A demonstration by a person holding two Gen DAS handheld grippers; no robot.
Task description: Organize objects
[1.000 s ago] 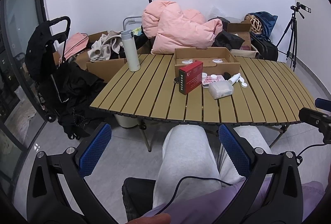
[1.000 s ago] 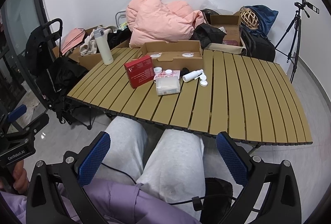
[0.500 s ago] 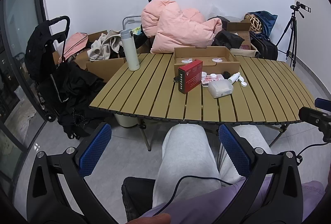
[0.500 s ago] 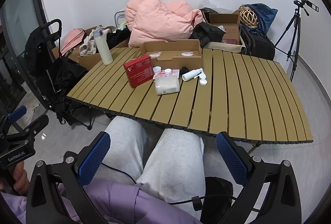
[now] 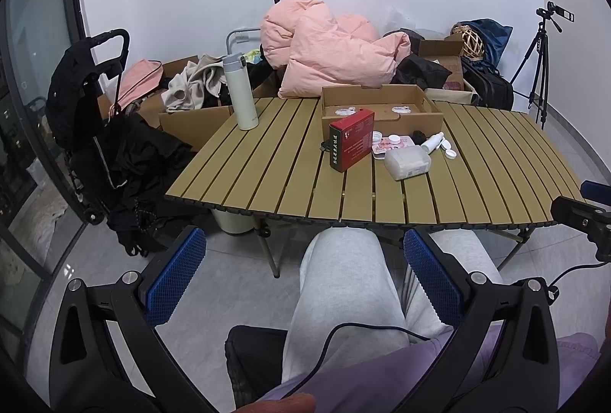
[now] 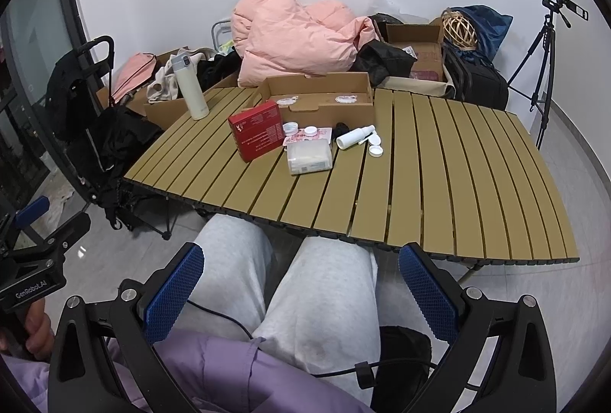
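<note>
Both of your grippers are spread wide and hold nothing — the left gripper [image 5: 301, 271] and the right gripper [image 6: 299, 283] hang over your lap, short of the near edge of the slatted table [image 6: 439, 191]. Everything to be organized sits well ahead of you, clustered in front of the open cardboard box [image 6: 324, 100] at the table's far side: the red box [image 6: 257, 130] standing on its edge, the clear plastic case [image 6: 309, 155] just nearer you, the white spray bottle [image 6: 353, 136] lying on its side, a few small white caps [image 6: 376, 150], and a pink packet [image 6: 317, 133] tucked behind the case.

What matters is which way that cluster lies. From the right gripper it is ahead and slightly left; from the left gripper it is ahead and to the right. The case looks like the nearest piece to either tool, and its long axis runs roughly across your reach. The bottle lies slanted, nozzle toward the far right, on the right arm's side, so I'd judge that arm the better placed for it — the red box falls more naturally to your left.
</note>
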